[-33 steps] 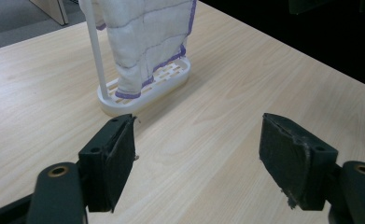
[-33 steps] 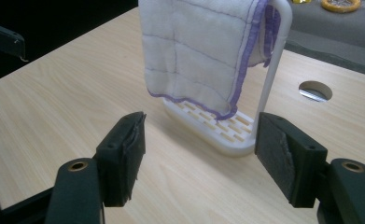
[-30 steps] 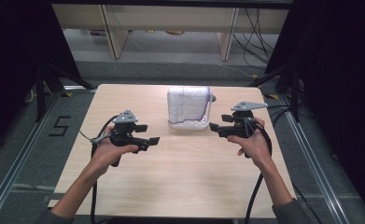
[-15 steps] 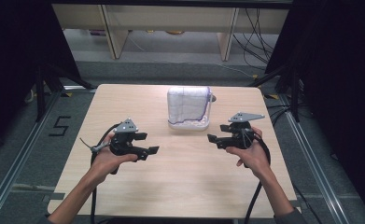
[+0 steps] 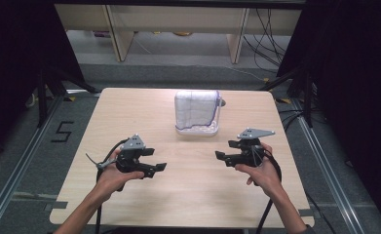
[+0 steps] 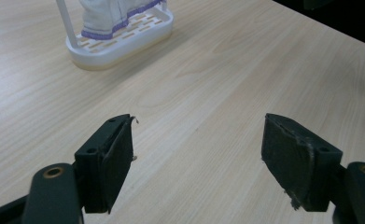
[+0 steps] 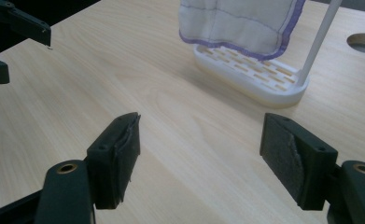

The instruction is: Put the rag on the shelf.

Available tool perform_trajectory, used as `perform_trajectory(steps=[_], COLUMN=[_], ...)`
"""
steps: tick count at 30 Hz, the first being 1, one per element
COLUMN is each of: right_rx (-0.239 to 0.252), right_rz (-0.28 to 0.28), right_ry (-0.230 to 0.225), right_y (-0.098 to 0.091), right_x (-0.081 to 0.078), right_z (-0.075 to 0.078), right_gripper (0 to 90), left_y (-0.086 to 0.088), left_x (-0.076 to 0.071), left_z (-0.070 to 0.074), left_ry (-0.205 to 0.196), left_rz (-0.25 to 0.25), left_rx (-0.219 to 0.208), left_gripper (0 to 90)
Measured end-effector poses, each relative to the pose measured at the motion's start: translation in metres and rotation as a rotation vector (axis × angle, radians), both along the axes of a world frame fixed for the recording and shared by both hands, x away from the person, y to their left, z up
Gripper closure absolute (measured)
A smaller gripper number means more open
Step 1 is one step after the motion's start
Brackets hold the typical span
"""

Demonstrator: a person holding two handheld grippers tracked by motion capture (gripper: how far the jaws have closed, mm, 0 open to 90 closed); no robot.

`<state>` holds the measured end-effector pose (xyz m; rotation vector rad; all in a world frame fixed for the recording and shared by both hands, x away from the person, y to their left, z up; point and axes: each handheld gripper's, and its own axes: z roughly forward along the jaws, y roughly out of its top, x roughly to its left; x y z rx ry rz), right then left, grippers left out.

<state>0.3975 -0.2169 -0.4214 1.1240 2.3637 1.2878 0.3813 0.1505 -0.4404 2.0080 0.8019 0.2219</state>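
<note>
A white cloth with purple edging (image 5: 198, 108) hangs over a white slotted rack (image 5: 198, 130) at the table's far middle. In the person's left hand, my left gripper (image 5: 155, 160) hovers low over the near-left table, open and empty, jaws toward the centre. My right gripper (image 5: 225, 150), in the right hand, faces it from the near right; its jaws have just been opening with nothing between them. In the left gripper view the open gripper (image 6: 199, 154) frames bare wood below the rack (image 6: 124, 39). In the right gripper view the open gripper (image 7: 201, 154) points toward the cloth (image 7: 236, 18) and rack (image 7: 255, 74).
The light wooden table (image 5: 188, 195) has a round cable hole (image 7: 363, 43) just behind the rack. Cables trail from both grippers off the near edge. Dark floor, metal rails and shelf legs surround the table. The left gripper's jaws (image 7: 12, 28) show far off in the right gripper view.
Both hands have come down and back toward the near edge of the table. The right gripper's jaws stand a little wider than before.
</note>
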Motion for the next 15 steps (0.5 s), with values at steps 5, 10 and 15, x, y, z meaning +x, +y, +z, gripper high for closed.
perform_trajectory(steps=[5,10,15], right_rx=[0.017,0.029,-0.001], right_rz=[-0.006,-0.013,0.013], right_ry=[0.013,0.043,0.025], right_y=[-0.002,-0.004,-0.006], right_x=[-0.009,-0.017,-0.022], right_z=[-0.010,-0.025,-0.037], right_gripper=[29.0,29.0,29.0], left_y=[-0.001,-0.002,0.001], left_x=[-0.007,-0.017,-0.025], left_z=[-0.008,-0.018,-0.026], left_ry=[0.003,0.011,0.011], left_rz=[-0.018,-0.021,-0.009], left_rx=[0.012,0.021,0.034], left_gripper=[24.7,24.4,24.2])
